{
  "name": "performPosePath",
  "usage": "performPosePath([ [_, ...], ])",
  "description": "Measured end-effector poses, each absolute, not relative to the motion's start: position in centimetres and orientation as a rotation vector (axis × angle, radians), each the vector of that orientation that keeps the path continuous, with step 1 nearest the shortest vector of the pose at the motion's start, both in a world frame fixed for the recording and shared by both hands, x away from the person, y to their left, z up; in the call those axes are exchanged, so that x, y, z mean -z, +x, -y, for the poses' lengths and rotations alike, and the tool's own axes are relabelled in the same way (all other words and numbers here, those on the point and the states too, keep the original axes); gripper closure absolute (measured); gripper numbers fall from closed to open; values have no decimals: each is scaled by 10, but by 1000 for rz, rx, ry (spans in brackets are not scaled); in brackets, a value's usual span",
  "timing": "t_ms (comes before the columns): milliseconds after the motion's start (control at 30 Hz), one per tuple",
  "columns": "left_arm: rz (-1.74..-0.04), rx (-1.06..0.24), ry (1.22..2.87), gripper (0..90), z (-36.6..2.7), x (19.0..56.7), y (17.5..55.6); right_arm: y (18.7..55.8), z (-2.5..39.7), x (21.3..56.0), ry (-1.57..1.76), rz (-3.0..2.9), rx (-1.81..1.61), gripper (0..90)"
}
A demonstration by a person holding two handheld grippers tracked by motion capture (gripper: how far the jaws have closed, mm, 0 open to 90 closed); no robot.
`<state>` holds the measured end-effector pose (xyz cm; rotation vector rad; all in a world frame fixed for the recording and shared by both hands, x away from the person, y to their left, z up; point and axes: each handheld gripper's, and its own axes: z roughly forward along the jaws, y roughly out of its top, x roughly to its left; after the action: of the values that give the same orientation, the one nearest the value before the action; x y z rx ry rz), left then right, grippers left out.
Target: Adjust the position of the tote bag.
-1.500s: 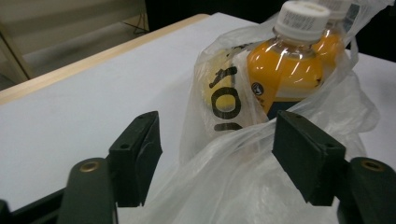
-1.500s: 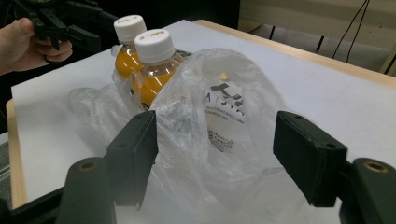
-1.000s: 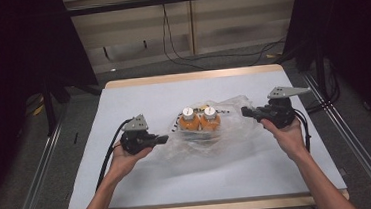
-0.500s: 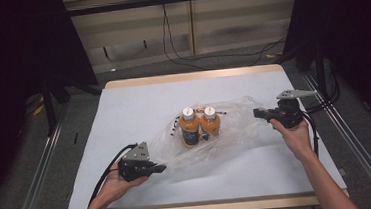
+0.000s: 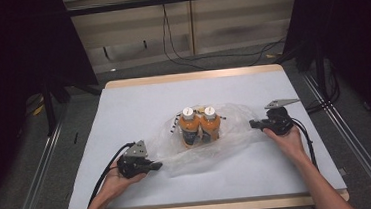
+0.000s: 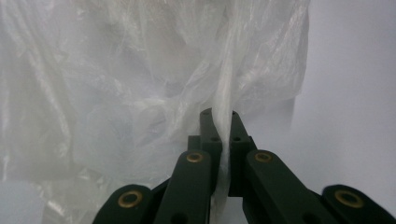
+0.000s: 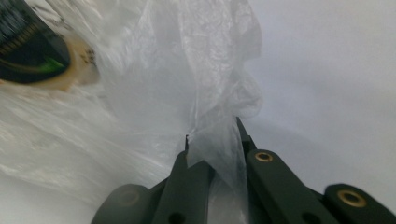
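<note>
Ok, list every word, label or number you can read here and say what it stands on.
No text can be read.
Orange bottles inside the clear plastic bag: labels too small in the high view.
Dark label behind the plastic in the right gripper view: printing too blurred.

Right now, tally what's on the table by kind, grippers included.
Orange bottles: 2 (left one, right one)
Clear plastic bag: 1
Grippers: 2 (left gripper, right gripper), each with jaws shut on the bag
Total: 5
</note>
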<state>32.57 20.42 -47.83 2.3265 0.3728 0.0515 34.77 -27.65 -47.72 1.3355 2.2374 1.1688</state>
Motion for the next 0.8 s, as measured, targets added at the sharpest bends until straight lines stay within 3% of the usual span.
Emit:
performPosePath([
  [100, -381, -34, 2322, 867, -205, 478, 324, 345, 271, 488, 1328, -2276, -1091, 849],
  [200, -387, -29, 2328, 793, -206, 476, 323, 344, 273, 483, 1325, -2245, -1127, 718],
  [233, -390, -19, 2307, 793, -206, 474, 322, 344, 273, 483, 1325, -2245, -1127, 718],
  [267, -400, -12, 2282, 689, -206, 473, 321, 342, 276, 475, 1319, -2202, -1177, 651],
  [367, -416, -17, 2243, 630, -208, 466, 319, 340, 279, 469, 1321, -2173, -1223, 564],
  [433, -430, -19, 2210, 520, -209, 460, 317, 336, 283, 460, 1310, -2139, -1272, 477],
  [533, -440, -30, 2155, 458, -211, 452, 315, 332, 285, 447, 1290, -2096, -1329, 379],
  [800, -453, -89, 2064, 453, -219, 434, 314, 323, 287, 420, 1225, -2017, -1376, 265],
])
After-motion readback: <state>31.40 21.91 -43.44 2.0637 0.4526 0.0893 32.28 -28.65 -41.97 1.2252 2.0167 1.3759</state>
